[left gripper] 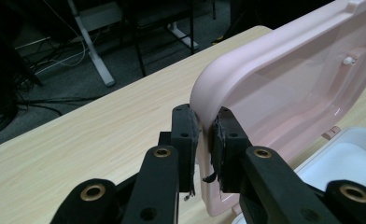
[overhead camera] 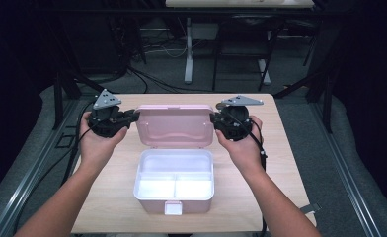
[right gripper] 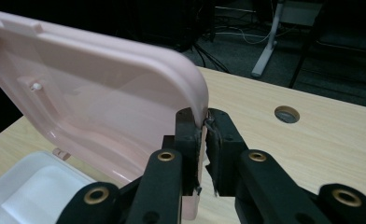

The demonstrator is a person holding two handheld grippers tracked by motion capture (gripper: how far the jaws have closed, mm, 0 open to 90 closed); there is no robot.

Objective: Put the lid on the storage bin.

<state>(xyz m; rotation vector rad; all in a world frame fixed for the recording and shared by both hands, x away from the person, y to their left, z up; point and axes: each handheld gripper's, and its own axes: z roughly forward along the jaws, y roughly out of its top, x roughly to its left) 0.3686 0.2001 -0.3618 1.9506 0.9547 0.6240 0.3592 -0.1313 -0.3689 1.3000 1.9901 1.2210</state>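
A pink box [overhead camera: 174, 190] sits mid-bench [overhead camera: 290, 163], its lid [overhead camera: 174, 124] standing raised behind the white tray, inner face toward the person, long axis running across the bench. The left hand-held gripper [overhead camera: 132, 116] pinches the lid's left edge; the right hand-held gripper [overhead camera: 214, 118] pinches its right edge. Judged step: swinging the lid on its hinge. Next calls for both moving together, evenly, so the lid does not twist.

A light wooden table [overhead camera: 290, 163] is standing on grey floor [overhead camera: 172, 74], with a white desk leg [overhead camera: 188, 54] and cables (dimly lit) lying behind.
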